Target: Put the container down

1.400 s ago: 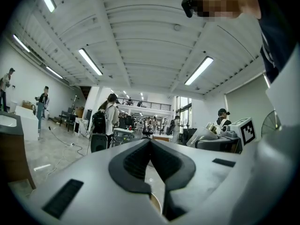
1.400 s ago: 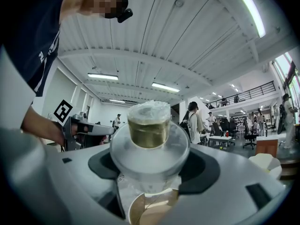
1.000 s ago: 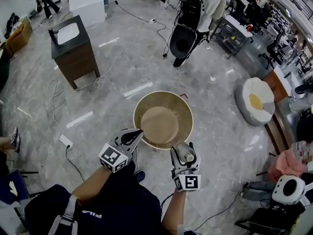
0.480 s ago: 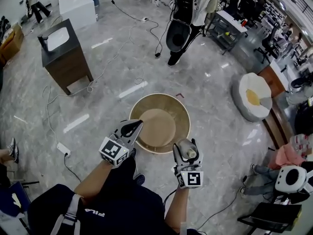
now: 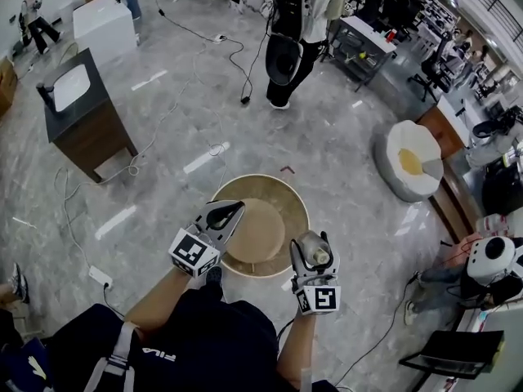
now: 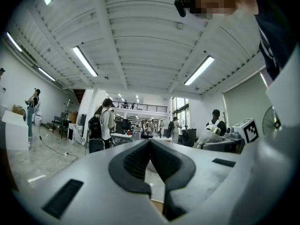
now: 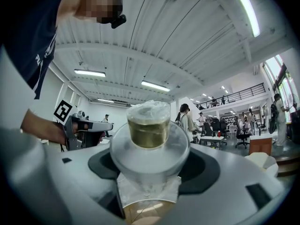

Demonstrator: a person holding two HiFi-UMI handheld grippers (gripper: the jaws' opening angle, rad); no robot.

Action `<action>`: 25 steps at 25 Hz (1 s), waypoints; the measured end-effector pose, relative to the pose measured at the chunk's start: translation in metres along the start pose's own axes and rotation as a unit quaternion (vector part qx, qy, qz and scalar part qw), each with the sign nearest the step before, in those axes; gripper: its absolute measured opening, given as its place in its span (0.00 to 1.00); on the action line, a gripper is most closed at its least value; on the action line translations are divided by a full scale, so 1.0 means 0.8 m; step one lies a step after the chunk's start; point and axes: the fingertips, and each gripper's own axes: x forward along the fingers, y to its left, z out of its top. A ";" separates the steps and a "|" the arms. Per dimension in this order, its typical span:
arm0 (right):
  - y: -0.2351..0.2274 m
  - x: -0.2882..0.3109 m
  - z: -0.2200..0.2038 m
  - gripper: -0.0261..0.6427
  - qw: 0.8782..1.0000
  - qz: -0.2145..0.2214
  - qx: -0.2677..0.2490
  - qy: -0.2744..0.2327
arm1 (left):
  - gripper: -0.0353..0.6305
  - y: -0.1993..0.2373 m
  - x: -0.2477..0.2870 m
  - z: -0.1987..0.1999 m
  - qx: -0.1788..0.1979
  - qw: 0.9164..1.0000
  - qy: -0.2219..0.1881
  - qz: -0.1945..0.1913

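A small clear container point(image 7: 149, 125) with an amber fill and a clear lid stands up between the jaws of my right gripper point(image 7: 149, 170), which is shut on it. In the head view that container point(image 5: 315, 257) and right gripper point(image 5: 309, 245) hover just off the near right rim of a round tan table point(image 5: 286, 194) with a raised edge. My left gripper point(image 5: 231, 210) is over the table's near left rim, jaws shut with nothing between them. The left gripper view shows its black pads point(image 6: 136, 161) pressed together and the right gripper point(image 6: 225, 142) off to the right.
A dark wooden cabinet point(image 5: 82, 125) with a white basin on top stands at far left. Cables point(image 5: 216, 148) and a power strip point(image 5: 100, 278) lie on the marble floor. A person with a backpack point(image 5: 296, 19) stands beyond the table. A white round seat point(image 5: 409, 166) sits at right.
The round table has come nearer and slid slightly left in view; the left gripper's tip now overlaps its rim. Both grippers hold the same pose, the container still gripped.
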 end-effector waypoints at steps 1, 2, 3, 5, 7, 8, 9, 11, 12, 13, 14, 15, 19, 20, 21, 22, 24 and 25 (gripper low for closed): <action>-0.003 0.006 0.001 0.55 1.000 -0.004 0.001 -0.001 | 0.09 0.005 0.006 0.000 0.001 1.000 0.000 -0.005; -0.005 0.012 0.002 0.55 1.000 -0.007 0.002 -0.002 | 0.09 0.010 0.013 -0.001 0.000 1.000 0.003 -0.008; -0.008 0.018 0.002 0.55 1.000 -0.009 0.003 -0.003 | 0.09 0.016 0.019 -0.005 -0.002 1.000 0.007 -0.009; -0.013 0.026 -0.001 0.55 1.000 -0.011 0.006 -0.003 | 0.09 0.022 0.029 -0.013 -0.009 1.000 0.013 -0.009; -0.018 0.033 -0.003 0.55 1.000 -0.011 0.006 0.000 | 0.09 0.024 0.037 -0.019 -0.013 1.000 0.019 -0.013; -0.021 0.037 -0.002 0.55 1.000 -0.010 0.004 0.001 | 0.09 0.024 0.042 -0.019 -0.012 1.000 0.021 -0.014; -0.025 0.040 -0.002 0.55 1.000 -0.008 0.003 0.001 | 0.09 0.025 0.048 -0.018 -0.010 1.000 0.022 -0.013; -0.032 0.046 -0.002 0.55 1.000 -0.002 0.000 0.000 | 0.09 0.027 0.057 -0.016 -0.004 1.000 0.017 -0.003; -0.036 0.049 -0.002 0.55 1.000 0.002 -0.001 0.000 | 0.09 0.029 0.061 -0.015 0.000 1.000 0.014 0.005; -0.040 0.051 -0.003 0.55 1.000 0.006 -0.002 0.000 | 0.09 0.030 0.064 -0.014 0.001 1.000 0.012 0.012; -0.043 0.053 -0.002 0.55 1.000 0.009 -0.003 0.001 | 0.09 0.029 0.068 -0.013 0.001 1.000 0.010 0.016; -0.047 0.054 -0.001 0.55 1.000 0.013 -0.004 0.001 | 0.09 0.026 0.071 -0.012 0.000 1.000 0.009 0.019; -0.069 0.054 0.001 0.55 1.000 0.023 -0.006 -0.001 | 0.09 0.006 0.089 -0.011 0.013 1.000 0.001 0.021; -0.074 0.053 0.000 0.55 1.000 0.025 -0.005 0.000 | 0.09 0.002 0.093 -0.012 0.015 1.000 0.001 0.024; -0.077 0.054 -0.002 0.55 1.000 0.027 -0.004 0.001 | 0.09 0.000 0.096 -0.013 0.016 1.000 0.002 0.026; -0.078 0.054 -0.004 0.55 1.000 0.030 -0.004 0.003 | 0.09 -0.002 0.098 -0.015 0.019 0.999 0.004 0.028; -0.081 0.057 -0.013 0.55 0.999 0.034 0.000 0.007 | 0.09 -0.004 0.099 -0.020 0.024 0.999 0.007 0.030; -0.083 0.058 -0.018 0.55 0.999 0.035 0.001 0.010 | 0.09 -0.004 0.101 -0.024 0.027 0.999 0.008 0.032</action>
